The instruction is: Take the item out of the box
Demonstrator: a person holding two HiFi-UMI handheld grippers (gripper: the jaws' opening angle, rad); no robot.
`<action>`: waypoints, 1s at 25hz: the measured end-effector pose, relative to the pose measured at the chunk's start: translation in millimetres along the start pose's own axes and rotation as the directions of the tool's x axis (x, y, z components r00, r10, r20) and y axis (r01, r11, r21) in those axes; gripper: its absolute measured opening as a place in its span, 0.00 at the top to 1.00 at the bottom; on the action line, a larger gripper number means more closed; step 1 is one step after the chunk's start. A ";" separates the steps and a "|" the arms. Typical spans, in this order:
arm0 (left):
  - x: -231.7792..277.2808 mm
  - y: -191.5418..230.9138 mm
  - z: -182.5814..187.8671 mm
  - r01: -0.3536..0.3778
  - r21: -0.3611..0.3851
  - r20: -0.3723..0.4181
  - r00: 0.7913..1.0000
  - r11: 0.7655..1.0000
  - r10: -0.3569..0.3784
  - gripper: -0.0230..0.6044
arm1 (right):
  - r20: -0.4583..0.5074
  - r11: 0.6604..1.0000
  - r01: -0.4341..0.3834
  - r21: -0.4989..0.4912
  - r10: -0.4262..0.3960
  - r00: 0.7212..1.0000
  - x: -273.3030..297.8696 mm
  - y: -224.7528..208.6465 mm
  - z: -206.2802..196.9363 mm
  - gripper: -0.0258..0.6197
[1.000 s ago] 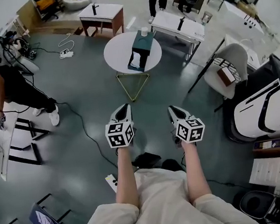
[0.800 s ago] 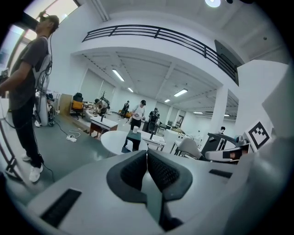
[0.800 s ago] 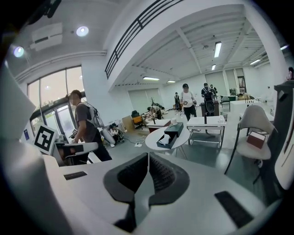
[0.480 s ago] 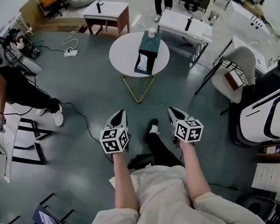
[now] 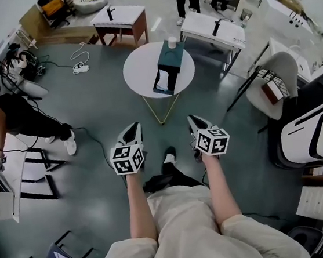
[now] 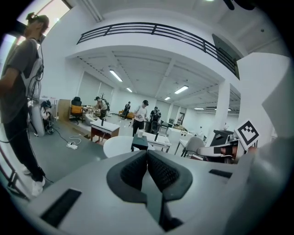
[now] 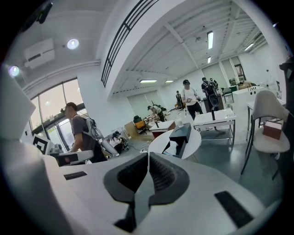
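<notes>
1. The left gripper (image 5: pixel 132 129) and the right gripper (image 5: pixel 193 120) are both closed completely, pad against pad, and neither holds anything. They are well apart from the round white table (image 5: pixel 139 70), on its near side. If the person arrives there with the jaws closed like this, I think the tips will only push things instead of taking them.
2. The dark teal box (image 5: pixel 170 57) lies on the middle of the table with its open end toward the person. The white item (image 5: pixel 162 84) shows in that opening. I cannot tell if it is paper or cloth. If only one gripper pulls, the box looks light enough to slide along with the item, maybe over the near edge of the table.
3. A white cup (image 5: pixel 172 41) stands just behind the box, at the far side of the table. A push on the box could knock it over.
4. The table stands on thin yellow legs (image 5: pixel 160 105). A strong press near its edge could tip it.
5. A black cable (image 5: pixel 96 144) lies on the floor to the left of the table, and a foot could catch it.
</notes>
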State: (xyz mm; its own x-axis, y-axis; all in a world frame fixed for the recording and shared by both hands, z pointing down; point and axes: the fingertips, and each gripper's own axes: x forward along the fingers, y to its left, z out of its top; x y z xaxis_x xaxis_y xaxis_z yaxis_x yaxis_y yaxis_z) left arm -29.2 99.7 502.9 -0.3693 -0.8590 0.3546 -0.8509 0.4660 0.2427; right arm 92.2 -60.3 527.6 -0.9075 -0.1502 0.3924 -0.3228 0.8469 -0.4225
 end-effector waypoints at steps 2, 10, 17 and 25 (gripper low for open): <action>13.5 -1.0 3.0 0.006 0.003 -0.007 1.000 1.000 -0.006 0.93 | -0.009 1.000 0.004 -0.012 -0.004 1.000 10.1 -6.5 7.1 0.90; 73.4 10.0 35.4 0.051 0.059 -0.040 0.998 0.997 -0.048 0.93 | -0.006 1.000 -0.008 -0.006 0.008 1.000 72.1 -23.6 49.2 0.90; 129.4 37.0 78.2 0.051 0.125 -0.045 0.998 0.991 -0.045 0.93 | -0.015 0.998 -0.047 -0.030 0.046 0.999 142.5 -27.3 98.9 0.90; 192.4 73.0 102.8 0.102 0.121 -0.091 0.992 0.987 -0.091 0.93 | -0.180 0.982 -0.169 -0.087 0.151 0.972 223.8 -31.0 127.3 0.90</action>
State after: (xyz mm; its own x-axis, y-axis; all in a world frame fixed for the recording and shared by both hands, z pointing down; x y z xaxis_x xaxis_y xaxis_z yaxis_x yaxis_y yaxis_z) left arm -200.8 -53.3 496.0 -0.2543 -0.8750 0.4119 -0.9231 0.3467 0.1666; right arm -135.1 -185.1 524.5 -0.8824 0.0743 0.4647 -0.1399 0.9014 -0.4098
